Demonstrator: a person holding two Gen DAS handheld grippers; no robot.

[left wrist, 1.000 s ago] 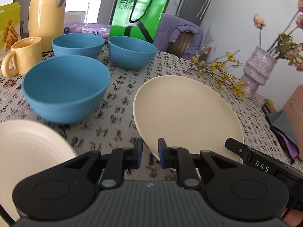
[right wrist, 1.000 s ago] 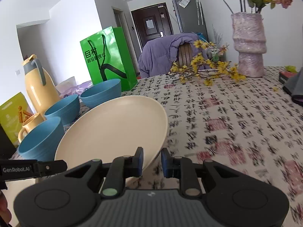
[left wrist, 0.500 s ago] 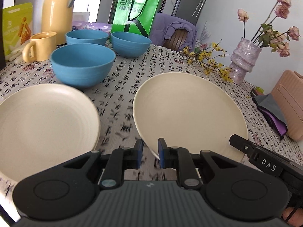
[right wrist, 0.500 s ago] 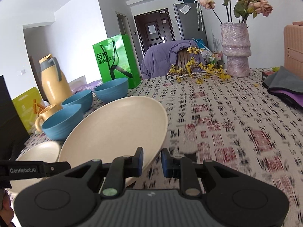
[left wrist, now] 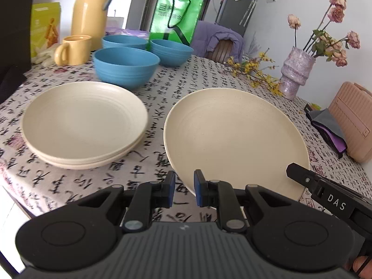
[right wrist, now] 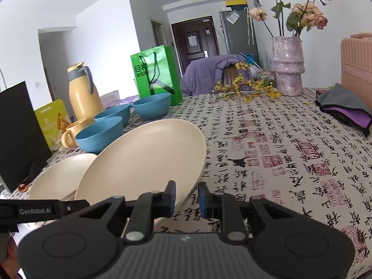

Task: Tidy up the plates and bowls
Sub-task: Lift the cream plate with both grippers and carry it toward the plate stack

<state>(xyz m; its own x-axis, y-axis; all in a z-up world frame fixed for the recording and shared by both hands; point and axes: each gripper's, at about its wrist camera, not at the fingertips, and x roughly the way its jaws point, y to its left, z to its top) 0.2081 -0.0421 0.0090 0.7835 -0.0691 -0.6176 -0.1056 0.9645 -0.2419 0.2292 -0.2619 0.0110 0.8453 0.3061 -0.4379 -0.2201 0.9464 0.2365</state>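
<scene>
Plate (left wrist: 234, 137) is up off the counter (left wrist: 162, 97), pinched at its near rim by both my left hand-held gripper (left wrist: 182, 187) and right hand-held gripper (right wrist: 186, 197), just right of the stack (left wrist: 83, 121). Thin rim grips, so any uneven pull could twist it loose and clip the stack.

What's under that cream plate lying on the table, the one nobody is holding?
Under the top plate lies another cream plate; only its rim peeks out. Below that is the printed tablecloth. The lower plate's middle is covered, so anything on it stays hidden.
</scene>
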